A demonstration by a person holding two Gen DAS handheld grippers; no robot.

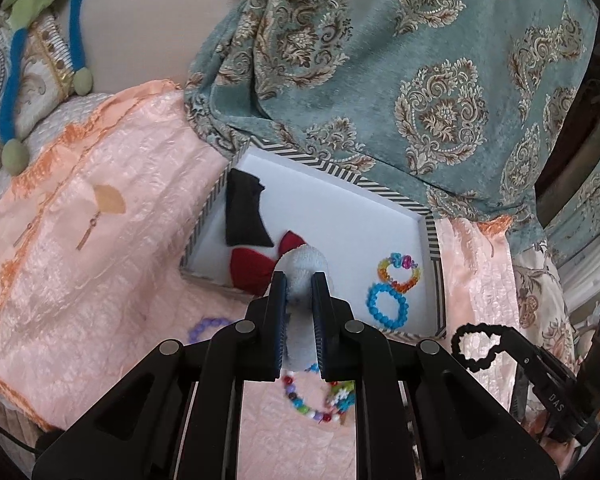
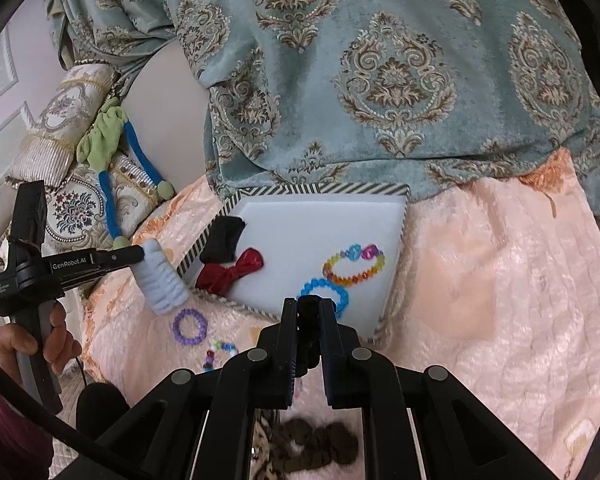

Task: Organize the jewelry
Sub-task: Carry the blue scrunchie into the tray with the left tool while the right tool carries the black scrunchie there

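Left gripper (image 1: pixel 299 280) clamps pale blue scrunchie (image 1: pixel 304 268); right gripper (image 2: pixel 308 307) clamps black bead bracelet (image 1: pixel 474 346); tray (image 1: pixel 432 236) at 12 o'clock.

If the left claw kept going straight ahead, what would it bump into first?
Probably the red bow in the white tray. The left claw, shut on a pale blue fuzzy scrunchie, points down toward that corner, though depth is hard to judge.
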